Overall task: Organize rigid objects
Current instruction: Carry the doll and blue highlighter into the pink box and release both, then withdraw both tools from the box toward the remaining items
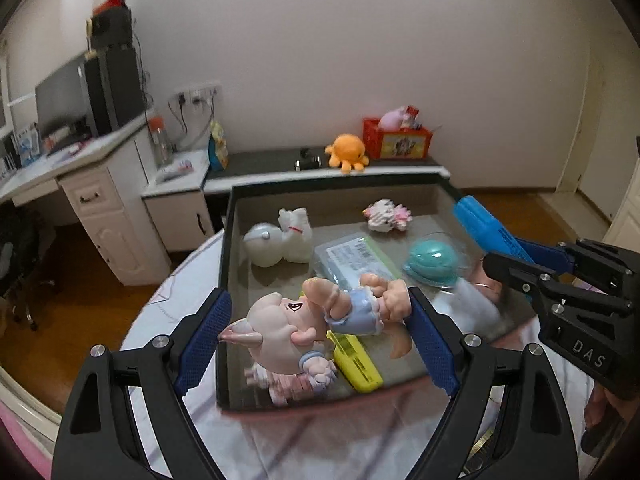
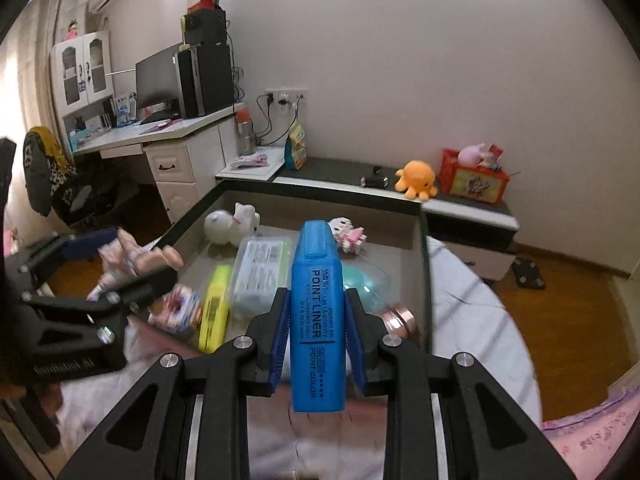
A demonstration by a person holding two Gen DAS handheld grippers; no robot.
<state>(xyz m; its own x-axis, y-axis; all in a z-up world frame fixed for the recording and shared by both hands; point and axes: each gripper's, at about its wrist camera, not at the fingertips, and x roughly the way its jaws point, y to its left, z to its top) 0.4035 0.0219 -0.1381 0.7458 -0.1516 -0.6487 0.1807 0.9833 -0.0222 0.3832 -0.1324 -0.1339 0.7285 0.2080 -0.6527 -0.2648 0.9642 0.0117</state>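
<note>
A pink pig figurine (image 1: 304, 320) in a pale blue skirt hangs above the near end of the dark-rimmed tray (image 1: 223, 264). My left gripper (image 1: 320, 312) is shut on it with wide jaws, ear on one pad and feet on the other. My right gripper (image 2: 316, 304) is shut on a blue highlighter (image 2: 318, 312) marked POINT LINER, which sticks out over the tray (image 2: 320, 194). In the left wrist view that highlighter (image 1: 484, 228) shows at the right. In the right wrist view the figurine (image 2: 136, 260) appears blurred at the left.
In the tray lie a white cat figure (image 1: 296, 236), a Hello Kitty block figure (image 1: 386, 214), a clear labelled case (image 1: 352, 260), a teal round item (image 1: 434, 260), a yellow highlighter (image 1: 356, 364) and a pink block toy (image 2: 182, 306). An orange octopus plush (image 1: 346, 152) and red box (image 1: 396, 138) sit on the shelf behind.
</note>
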